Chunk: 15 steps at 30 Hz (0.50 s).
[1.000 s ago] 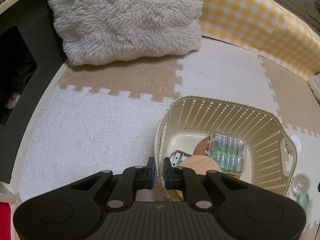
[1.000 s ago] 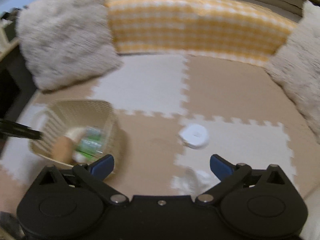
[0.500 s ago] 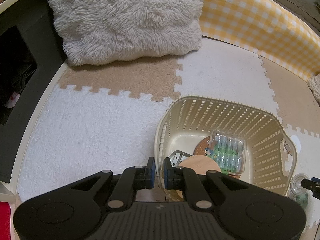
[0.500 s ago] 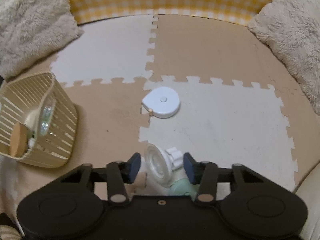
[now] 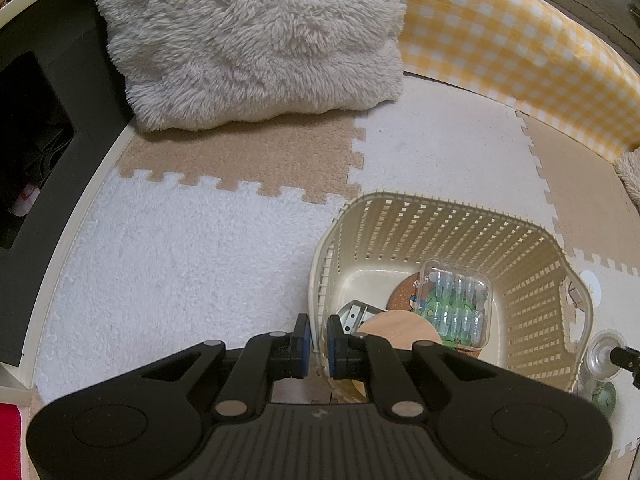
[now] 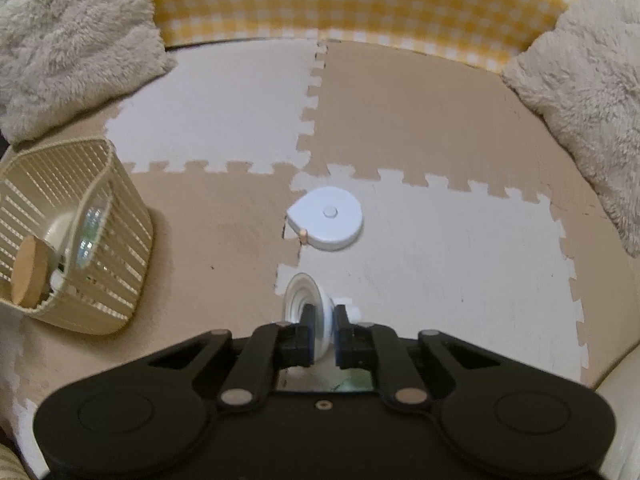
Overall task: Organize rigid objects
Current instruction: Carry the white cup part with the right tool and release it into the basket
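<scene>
Right gripper (image 6: pixel 324 334), spread wide a second ago, now clamped on the clear plastic suction cup (image 6: pixel 306 300) lying on the foam mat just right of the slatted cream basket (image 5: pixel 532 256): grasp made, lift and drop pending. Left gripper (image 5: pixel 318 334) pinching the basket's near rim. Beyond the basket: smooth white teardrop tape measure (image 6: pixel 326 223).

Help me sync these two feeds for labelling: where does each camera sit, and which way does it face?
Left wrist: on the left hand-held gripper, looking steeply down; its fingers clamp the cream basket rim.
Right wrist: on the right hand-held gripper, looking steeply down at the foam mat, shut on a clear suction-cup piece; white tape measure beyond.
Shared: basket, suction-cup piece, fluffy cushion, checked bolster. No person shows.
</scene>
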Tool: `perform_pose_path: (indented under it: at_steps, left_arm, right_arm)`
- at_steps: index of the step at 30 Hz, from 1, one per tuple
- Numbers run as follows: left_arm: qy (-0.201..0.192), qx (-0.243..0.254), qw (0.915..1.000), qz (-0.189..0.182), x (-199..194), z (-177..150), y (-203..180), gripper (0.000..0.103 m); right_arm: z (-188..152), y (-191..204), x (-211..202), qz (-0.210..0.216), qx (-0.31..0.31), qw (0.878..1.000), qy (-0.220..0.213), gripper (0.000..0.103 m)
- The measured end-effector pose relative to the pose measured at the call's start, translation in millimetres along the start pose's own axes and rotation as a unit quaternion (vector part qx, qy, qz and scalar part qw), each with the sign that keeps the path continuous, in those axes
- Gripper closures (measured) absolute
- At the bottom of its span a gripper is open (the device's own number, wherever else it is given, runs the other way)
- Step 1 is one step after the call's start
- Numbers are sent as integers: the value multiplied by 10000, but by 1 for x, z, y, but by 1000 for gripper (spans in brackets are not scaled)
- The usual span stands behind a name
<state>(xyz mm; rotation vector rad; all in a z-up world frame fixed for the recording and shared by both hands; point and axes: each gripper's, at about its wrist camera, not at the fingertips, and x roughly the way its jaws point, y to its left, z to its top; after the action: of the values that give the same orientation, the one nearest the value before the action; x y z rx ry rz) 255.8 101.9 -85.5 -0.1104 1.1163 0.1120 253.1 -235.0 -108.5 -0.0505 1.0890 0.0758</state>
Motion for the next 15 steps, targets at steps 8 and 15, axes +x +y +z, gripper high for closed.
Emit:
perform_pose_path:
  at_steps: [8,15]
  left_arm:
    - [-2,6,10000,3,0,0,0,94]
    - [0,5,10000,4,0,0,0,94]
  right_arm:
    - [9,5,-50,234,175,9957,-884,94]
    - [30,24,-94,791,213,9841,-1576,94]
